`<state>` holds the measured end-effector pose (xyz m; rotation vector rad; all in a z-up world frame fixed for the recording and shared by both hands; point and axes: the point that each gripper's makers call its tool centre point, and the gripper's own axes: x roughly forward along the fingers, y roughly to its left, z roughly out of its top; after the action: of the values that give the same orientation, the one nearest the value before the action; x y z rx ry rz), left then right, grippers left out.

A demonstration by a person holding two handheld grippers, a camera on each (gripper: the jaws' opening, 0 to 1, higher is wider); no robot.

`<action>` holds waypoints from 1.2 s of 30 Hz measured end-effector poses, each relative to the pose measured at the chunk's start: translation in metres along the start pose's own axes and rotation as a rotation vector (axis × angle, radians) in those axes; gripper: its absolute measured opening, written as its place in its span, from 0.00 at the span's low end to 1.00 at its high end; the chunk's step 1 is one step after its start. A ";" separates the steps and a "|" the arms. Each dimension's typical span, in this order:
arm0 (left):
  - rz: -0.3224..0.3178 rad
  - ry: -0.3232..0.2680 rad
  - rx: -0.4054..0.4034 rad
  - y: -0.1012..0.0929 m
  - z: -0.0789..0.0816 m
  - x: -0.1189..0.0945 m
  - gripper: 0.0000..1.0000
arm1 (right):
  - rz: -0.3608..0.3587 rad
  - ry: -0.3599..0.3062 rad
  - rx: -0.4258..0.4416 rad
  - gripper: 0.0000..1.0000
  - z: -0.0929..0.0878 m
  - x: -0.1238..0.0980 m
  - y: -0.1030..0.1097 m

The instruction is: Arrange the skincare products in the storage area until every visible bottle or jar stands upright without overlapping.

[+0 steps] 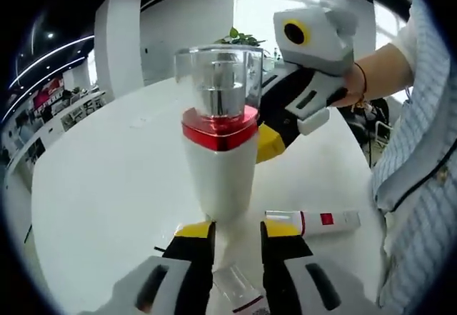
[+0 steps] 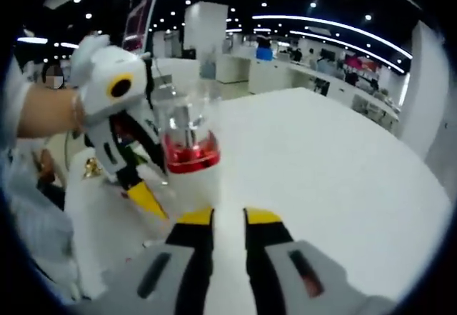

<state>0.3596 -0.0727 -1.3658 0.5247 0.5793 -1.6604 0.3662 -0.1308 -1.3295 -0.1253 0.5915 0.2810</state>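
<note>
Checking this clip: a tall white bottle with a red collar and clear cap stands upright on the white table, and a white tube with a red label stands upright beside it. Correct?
Not quite. The white tube with a red label lies flat on the white table, as the left gripper view shows. The tall white bottle with a red collar and clear cap does stand upright, as you say.

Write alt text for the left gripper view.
A white bottle with a red collar and clear cap stands upright on a white table, just beyond the left tongs. A tube lies to its right; the right tongs reach in behind it.
</note>
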 end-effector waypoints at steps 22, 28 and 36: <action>0.142 -0.079 -0.105 -0.003 0.008 0.011 0.17 | 0.008 -0.032 0.070 0.18 -0.007 -0.003 0.020; 0.164 -0.077 -0.088 0.000 0.009 0.013 0.17 | -0.003 -0.027 0.063 0.18 -0.007 -0.003 0.018; 0.147 -0.081 -0.104 0.000 0.009 0.011 0.17 | 0.000 -0.024 0.064 0.19 -0.007 -0.003 0.019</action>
<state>0.3578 -0.0869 -1.3658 0.4128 0.5515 -1.4969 0.3542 -0.1146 -1.3347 -0.0600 0.5760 0.2629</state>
